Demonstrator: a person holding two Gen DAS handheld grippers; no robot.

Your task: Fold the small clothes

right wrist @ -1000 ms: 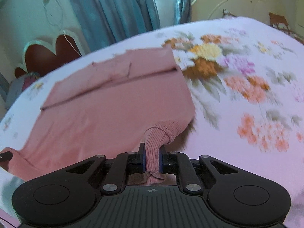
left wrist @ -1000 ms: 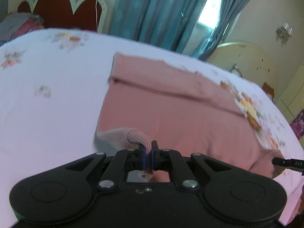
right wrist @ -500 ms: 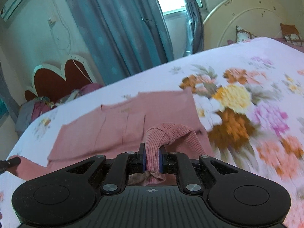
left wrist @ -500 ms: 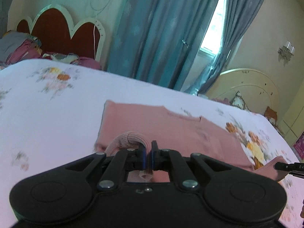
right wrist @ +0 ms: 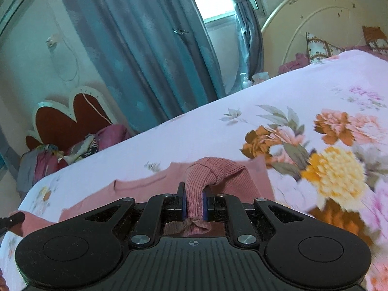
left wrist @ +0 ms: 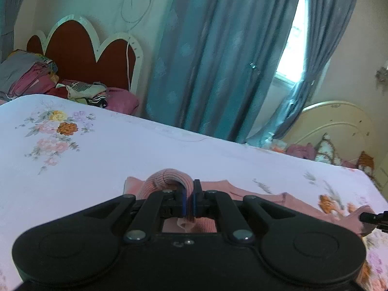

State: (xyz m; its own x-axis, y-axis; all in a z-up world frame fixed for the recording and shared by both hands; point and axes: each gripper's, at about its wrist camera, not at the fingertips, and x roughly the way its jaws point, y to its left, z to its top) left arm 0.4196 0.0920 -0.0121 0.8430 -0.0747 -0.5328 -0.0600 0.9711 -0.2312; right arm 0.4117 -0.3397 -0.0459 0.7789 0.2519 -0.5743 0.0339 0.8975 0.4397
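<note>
- Left gripper (left wrist: 188, 200): clamped on a ribbed pink hem (left wrist: 167, 178) of the pink garment (left wrist: 278, 200); blue-edged pads pressed tight against the thin fold, a short tail of knit visible behind the jaws.
- Right gripper (right wrist: 194, 205): clamped on a thicker bunch of ribbed hem (right wrist: 211, 169) of the same pink garment (right wrist: 145, 184); cloth arched up and forward out of the jaws, a crumpled end poking out at the back.
- Opposite gripper tip: visible as a dark point at the right edge of the left wrist view (left wrist: 372, 217) and at the left edge of the right wrist view (right wrist: 12, 219), each touching pink cloth.
- Pink garment: spread flat on the bed (left wrist: 97, 169), near edge lifted at both held points and carried over the flat part; far edge with a notched outline lying on the sheet.
- Bed (right wrist: 315, 92): covered with a white floral sheet, large orange, yellow and pink blooms to the right of the garment in the right wrist view.
- Beyond the bed: blue curtains (left wrist: 213, 60) with a bright window gap, a red scalloped headboard (left wrist: 80, 48) with piled clothes (left wrist: 36, 75) in front, a cream arched headboard (right wrist: 315, 19) with patterned cushions.
</note>
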